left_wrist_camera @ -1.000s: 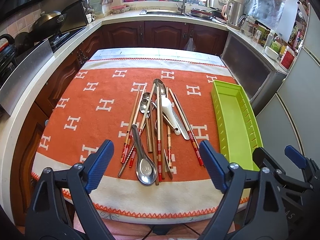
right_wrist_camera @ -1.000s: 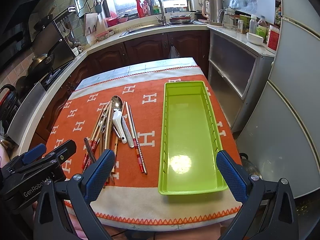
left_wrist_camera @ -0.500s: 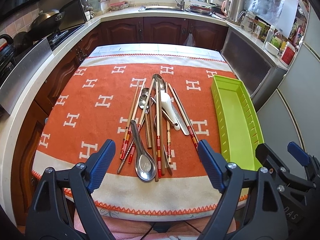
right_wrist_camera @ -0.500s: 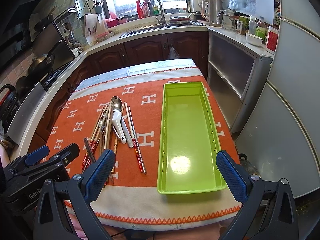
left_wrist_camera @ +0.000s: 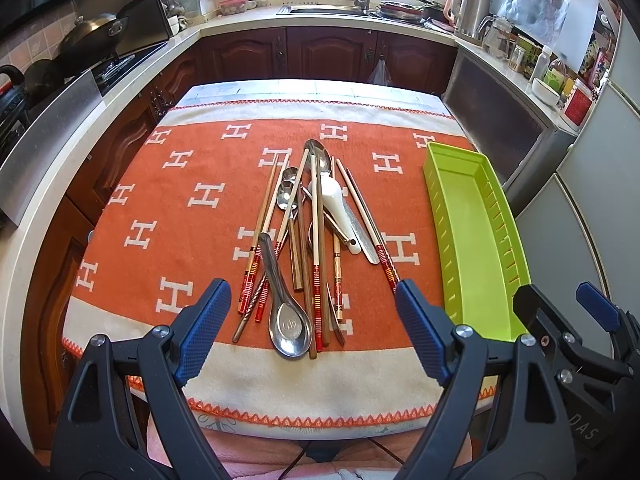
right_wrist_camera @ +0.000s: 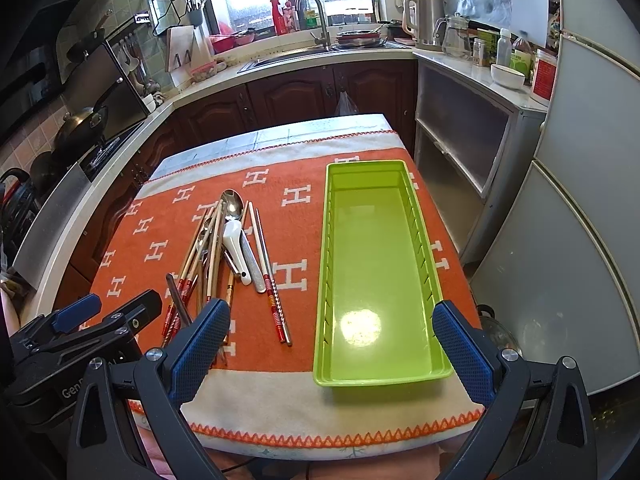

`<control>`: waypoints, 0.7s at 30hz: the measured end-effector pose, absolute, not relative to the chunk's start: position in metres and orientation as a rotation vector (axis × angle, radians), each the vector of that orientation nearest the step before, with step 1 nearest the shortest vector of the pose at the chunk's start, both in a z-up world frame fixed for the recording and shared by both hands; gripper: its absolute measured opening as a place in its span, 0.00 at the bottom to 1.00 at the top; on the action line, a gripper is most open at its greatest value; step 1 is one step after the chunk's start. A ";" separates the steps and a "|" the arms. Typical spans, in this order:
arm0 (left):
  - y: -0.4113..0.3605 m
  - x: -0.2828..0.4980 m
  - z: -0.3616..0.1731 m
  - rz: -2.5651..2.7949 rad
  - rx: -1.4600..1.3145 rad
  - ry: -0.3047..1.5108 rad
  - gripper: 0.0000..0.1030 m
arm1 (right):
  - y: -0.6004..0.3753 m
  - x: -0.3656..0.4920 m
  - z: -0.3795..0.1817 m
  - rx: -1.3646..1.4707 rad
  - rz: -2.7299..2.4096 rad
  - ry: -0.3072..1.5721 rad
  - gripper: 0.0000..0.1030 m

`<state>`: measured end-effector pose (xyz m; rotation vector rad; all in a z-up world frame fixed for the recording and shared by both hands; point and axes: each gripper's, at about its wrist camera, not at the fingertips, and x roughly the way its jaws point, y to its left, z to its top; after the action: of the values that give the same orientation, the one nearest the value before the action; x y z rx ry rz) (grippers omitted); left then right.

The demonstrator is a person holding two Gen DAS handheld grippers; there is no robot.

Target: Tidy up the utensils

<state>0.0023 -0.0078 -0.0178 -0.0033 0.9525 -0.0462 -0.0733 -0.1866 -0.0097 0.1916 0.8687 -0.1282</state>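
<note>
Utensils (left_wrist_camera: 308, 248), chopsticks and spoons heaped together, lie on the orange cloth (left_wrist_camera: 180, 216) covering the desk, just ahead of the left tongs (left_wrist_camera: 312, 316), which gape wide and hold nothing. Right of the heap sits a green tray (right_wrist_camera: 424, 252), framed by the right tongs (right_wrist_camera: 332, 340), equally wide and empty-handed

white "h" letters repeat in rows across the orange cloth (left_wrist_camera: 192, 216). in the left wrist view the right gripper (left_wrist_camera: 560, 312), at the lower right edge, shows "das" in pale letters on its black body. in the right wrist view the left gripper (right_wrist_camera: 116, 308), at the lower left edge, shows "gen", the rest cut off. the mark in the steel spoon (left_wrist_camera: 289, 325) bowl is too small to read.
</note>
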 end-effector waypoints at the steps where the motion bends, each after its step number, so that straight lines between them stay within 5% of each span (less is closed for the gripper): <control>1: -0.008 0.003 -0.018 -0.047 -0.004 0.953 0.80 | -0.187 -0.074 -0.009 0.192 -0.128 0.871 1.00; 21: -0.006 0.003 -0.024 -0.040 -0.004 0.946 0.80 | -0.186 -0.071 -0.014 0.180 -0.132 0.874 1.00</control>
<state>0.0034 -0.0060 -0.0240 -0.0038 0.9456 -0.0404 -0.0710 -0.1862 -0.0136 0.1799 0.8739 -0.1318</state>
